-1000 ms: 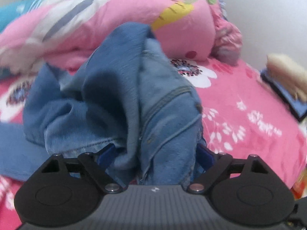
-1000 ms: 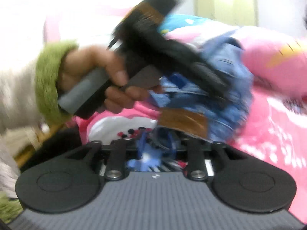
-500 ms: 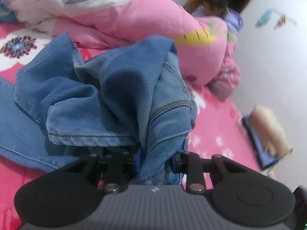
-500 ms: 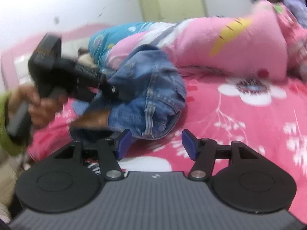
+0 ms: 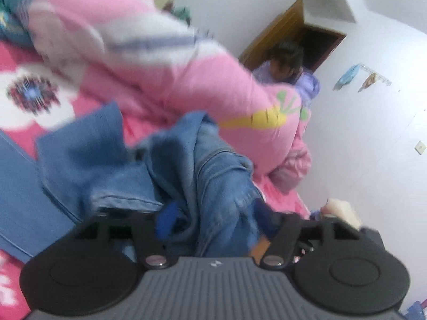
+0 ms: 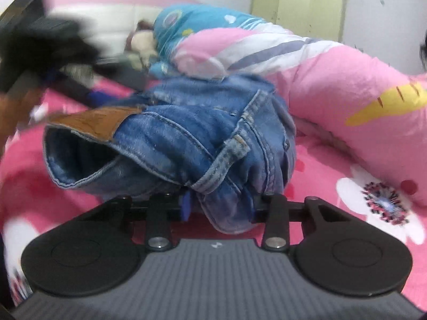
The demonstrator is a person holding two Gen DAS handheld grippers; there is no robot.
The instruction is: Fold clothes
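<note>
A crumpled pair of blue jeans (image 6: 186,133) lies in a heap on the pink flowered bed sheet (image 6: 320,165), brown waistband patch (image 6: 90,122) facing up. My right gripper (image 6: 218,208) is shut on a bunched fold of denim at the near edge of the heap. In the left wrist view the jeans (image 5: 213,165) fill the space in front of my left gripper (image 5: 214,217), whose jaws stand apart with denim lying loosely between them. The blurred left gripper's blue fingertip (image 6: 98,96) shows beside the waistband in the right wrist view, held by a hand (image 6: 16,112).
A bulky pink, white and blue quilt (image 6: 347,85) is piled behind the jeans. A flat blue garment (image 5: 16,186) lies at the left. A person in purple (image 5: 288,64) is by the doorway past the bed. A stuffed toy (image 6: 141,42) is near the headboard.
My right gripper moved in and closed on the denim fold. The left gripper's jaws, tight on the jeans half a second ago, have spread wider, and it has swung with blur.
</note>
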